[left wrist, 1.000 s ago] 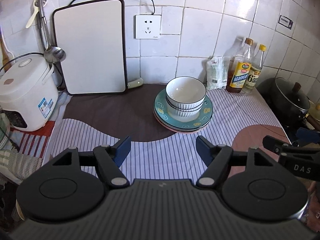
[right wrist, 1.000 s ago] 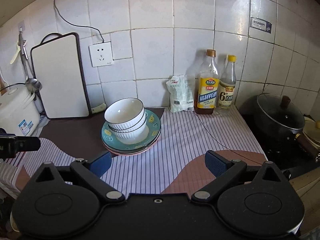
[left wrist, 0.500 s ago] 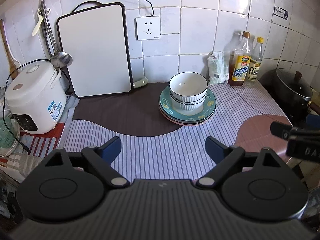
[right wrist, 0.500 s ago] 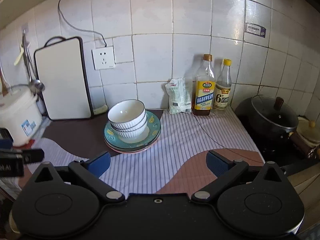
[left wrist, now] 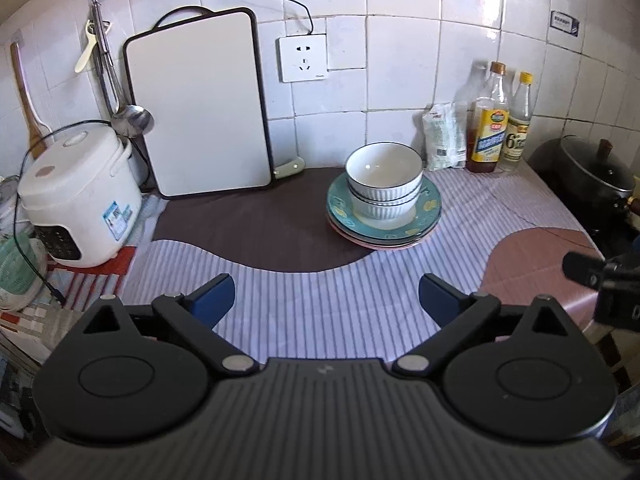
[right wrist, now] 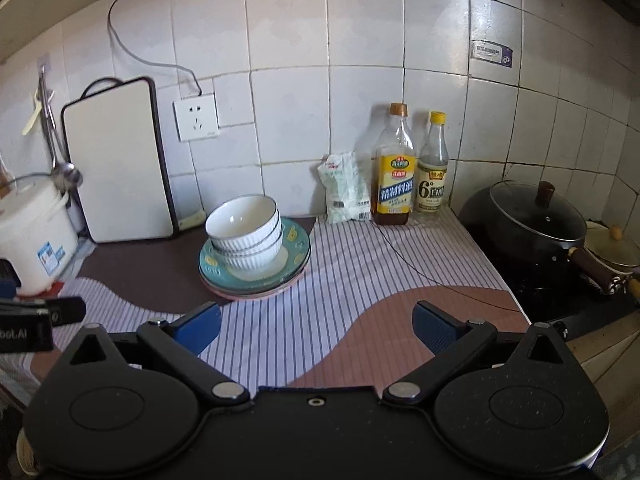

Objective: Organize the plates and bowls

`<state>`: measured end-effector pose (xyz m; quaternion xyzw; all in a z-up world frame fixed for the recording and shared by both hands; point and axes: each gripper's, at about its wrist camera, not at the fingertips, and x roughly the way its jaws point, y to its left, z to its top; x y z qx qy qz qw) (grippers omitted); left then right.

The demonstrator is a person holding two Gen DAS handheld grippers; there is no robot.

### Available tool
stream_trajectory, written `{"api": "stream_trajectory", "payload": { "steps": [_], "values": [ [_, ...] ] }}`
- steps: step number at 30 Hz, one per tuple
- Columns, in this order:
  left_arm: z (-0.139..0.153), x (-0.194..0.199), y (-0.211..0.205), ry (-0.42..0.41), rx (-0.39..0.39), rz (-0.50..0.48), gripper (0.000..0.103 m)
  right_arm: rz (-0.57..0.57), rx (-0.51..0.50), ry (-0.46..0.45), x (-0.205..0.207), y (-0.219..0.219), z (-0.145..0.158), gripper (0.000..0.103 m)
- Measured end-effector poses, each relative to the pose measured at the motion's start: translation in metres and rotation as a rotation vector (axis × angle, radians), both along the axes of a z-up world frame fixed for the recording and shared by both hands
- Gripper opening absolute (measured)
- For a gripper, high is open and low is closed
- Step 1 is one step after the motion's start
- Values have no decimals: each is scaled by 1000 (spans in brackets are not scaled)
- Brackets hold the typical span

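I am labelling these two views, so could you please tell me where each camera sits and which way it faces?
Left wrist: on the left gripper, facing down-forward at the ribbed white bowls stacked on teal plates; its open blue fingers show, the right gripper at right.
Right wrist: on the right gripper, facing likewise; open fingers show, the left gripper at left.
Shared: bowls, plates, white cutting board.

1. My right tool [left wrist: 600,280] shows only as a dark tip, cut off by the left view's edge.
2. The lower bowl [left wrist: 382,208] is mostly hidden inside the upper one.
3. The plates [right wrist: 256,286] beneath show edges only; their count is unclear.
4. The bottle labels [right wrist: 394,190] are too small to read.
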<state>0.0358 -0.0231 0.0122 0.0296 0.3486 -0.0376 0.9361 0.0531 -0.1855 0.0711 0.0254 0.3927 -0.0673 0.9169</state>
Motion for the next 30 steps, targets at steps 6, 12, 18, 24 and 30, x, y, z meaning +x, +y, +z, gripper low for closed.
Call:
{"api": "stream_trajectory", "payload": {
  "steps": [6, 12, 18, 24, 30],
  "values": [
    [-5, -7, 6, -30, -65, -29, 100, 14, -37, -16, -12, 9, -1, 103],
    [-13, -9, 4, -31, -60, -36, 100, 18, -37, -38, -16, 11, -6, 103],
    [-19, -10, 4, -24, -43, -25, 101, 28, -54, -69, -20, 13, -5, 103],
    [-21, -11, 4, -7, -34, -26, 103, 15, -71, -64, -21, 15, -9, 103],
    [-22, -12, 3, 11, -16, -9, 103, -7, -18, -47, -22, 14, -6, 103]
  ]
}}
